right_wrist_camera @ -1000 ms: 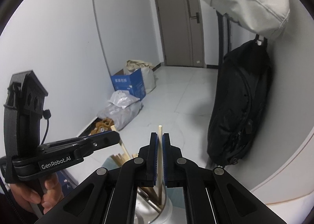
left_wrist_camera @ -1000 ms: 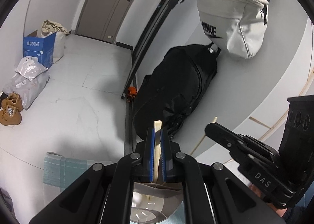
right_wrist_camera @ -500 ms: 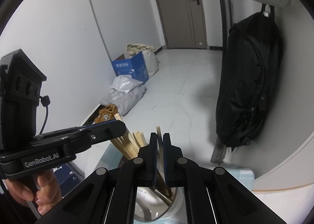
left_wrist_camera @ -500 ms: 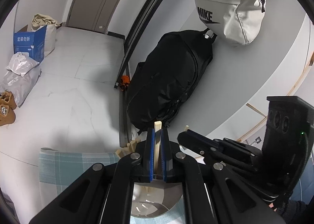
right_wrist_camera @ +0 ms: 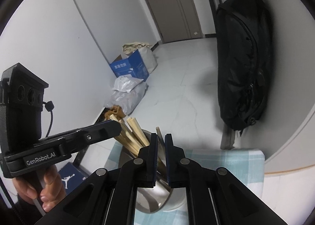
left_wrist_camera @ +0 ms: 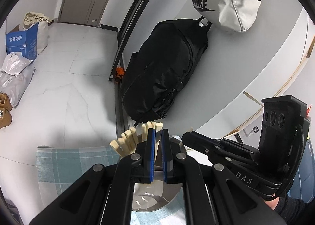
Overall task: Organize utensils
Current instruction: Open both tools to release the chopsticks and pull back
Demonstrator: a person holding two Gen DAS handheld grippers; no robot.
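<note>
A round steel utensil holder (left_wrist_camera: 155, 197) stands on a blue checked cloth (left_wrist_camera: 65, 164) and holds several wooden chopsticks (left_wrist_camera: 126, 142). My left gripper (left_wrist_camera: 158, 136) is right above the holder, its jaws slightly apart around one chopstick (left_wrist_camera: 158, 142) that stands in the holder. My right gripper (right_wrist_camera: 161, 140) is over the same holder (right_wrist_camera: 155, 197), its jaws slightly apart around another chopstick (right_wrist_camera: 159, 136) that leans in it. The other chopsticks (right_wrist_camera: 132, 134) lean to the left. Each gripper shows in the other's view.
The cloth (right_wrist_camera: 226, 164) covers a small table with its far edge close behind the holder. A black bag (left_wrist_camera: 163, 73) and a white Nike bag (left_wrist_camera: 222, 2) hang on the wall. A blue box (right_wrist_camera: 130, 67) and plastic bags (right_wrist_camera: 128, 93) lie on the floor.
Both grippers have moved down over the holder with their chopsticks. Both pairs of jaws have opened a little, and the chopsticks now stand in the holder.
</note>
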